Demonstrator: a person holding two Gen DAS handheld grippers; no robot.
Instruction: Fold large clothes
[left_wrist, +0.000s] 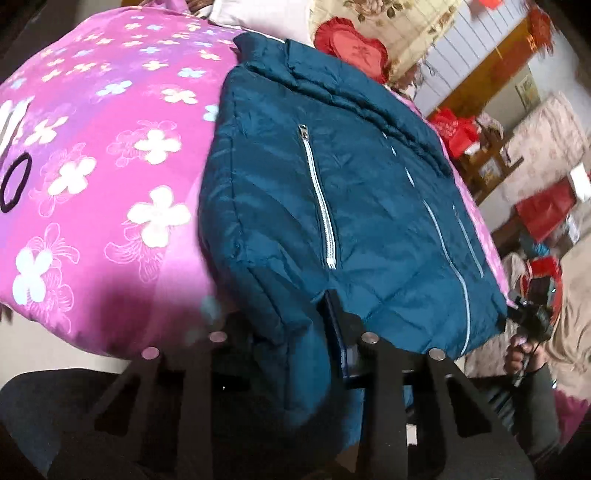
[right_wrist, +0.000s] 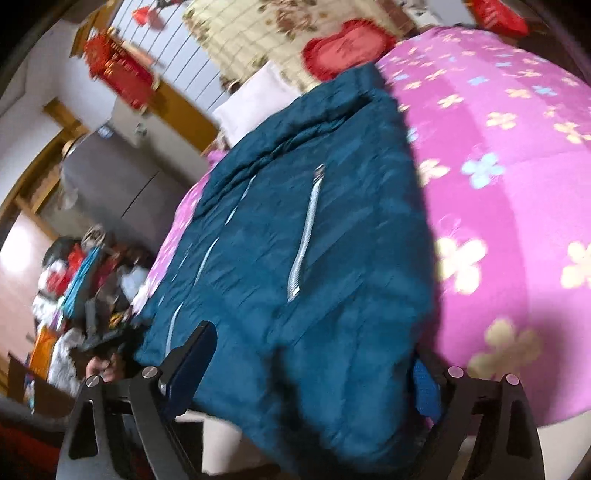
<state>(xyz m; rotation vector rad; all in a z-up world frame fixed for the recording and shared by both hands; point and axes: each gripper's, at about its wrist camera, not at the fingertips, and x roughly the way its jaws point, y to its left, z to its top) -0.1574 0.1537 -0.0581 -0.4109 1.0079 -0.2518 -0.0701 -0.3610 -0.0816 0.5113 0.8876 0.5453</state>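
A teal padded jacket (left_wrist: 354, 206) is laid flat on a bed w/ a pink flowered quilt (left_wrist: 110, 155), its white pocket zip (left_wrist: 319, 199) facing up and its hem at the near edge. The left hand-held gripper (left_wrist: 280, 328) is seen narrowed onto the hem fabric. The right hand-held gripper (right_wrist: 314, 354) is held wide, w/ the jacket's hem between its fingers, not pinched.

Teal jacket (left_wrist: 369, 192); pink (flowered) bedspread (left_wrist: 110, 147).
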